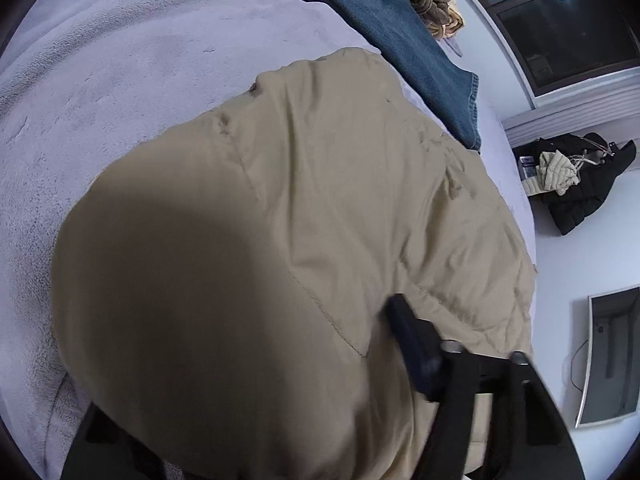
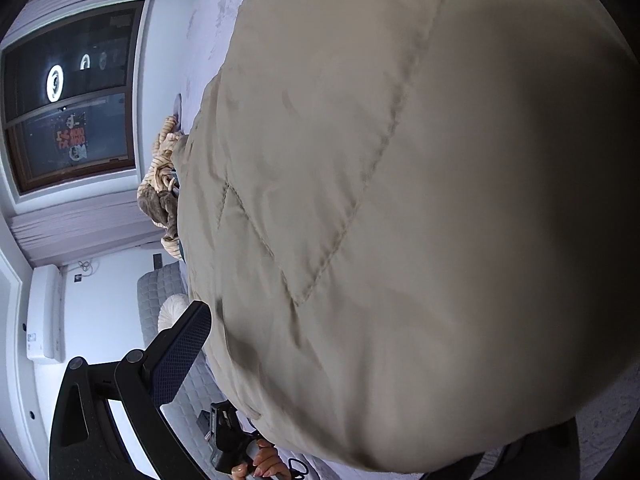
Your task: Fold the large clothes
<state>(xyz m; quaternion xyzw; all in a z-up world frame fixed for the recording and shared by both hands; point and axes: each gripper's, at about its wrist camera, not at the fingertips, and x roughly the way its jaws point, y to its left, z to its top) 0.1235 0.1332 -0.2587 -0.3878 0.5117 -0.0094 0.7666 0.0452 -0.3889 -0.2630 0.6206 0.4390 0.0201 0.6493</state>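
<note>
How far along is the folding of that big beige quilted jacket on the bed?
Midway, I'd guess. Done: the beige quilted jacket lies in a bulky doubled heap on the lilac blanket, and a blue garment lies flat beyond it. In hand: the jacket drapes over both grippers, hiding one finger of each, so any grip is unclear. Left: the heap looks puffy and uneven, and black clothes wait on the floor.

no text can be read with any certainty. in the right wrist view the window [image 2: 72, 96] carries red lettering [image 2: 71, 139] on its lower pane, upside down and too blurred to make out, above a pale round sticker [image 2: 78, 153]. near the window's upper left corner glows a white ring sign [image 2: 55, 83] with an unclear mark inside.
</note>
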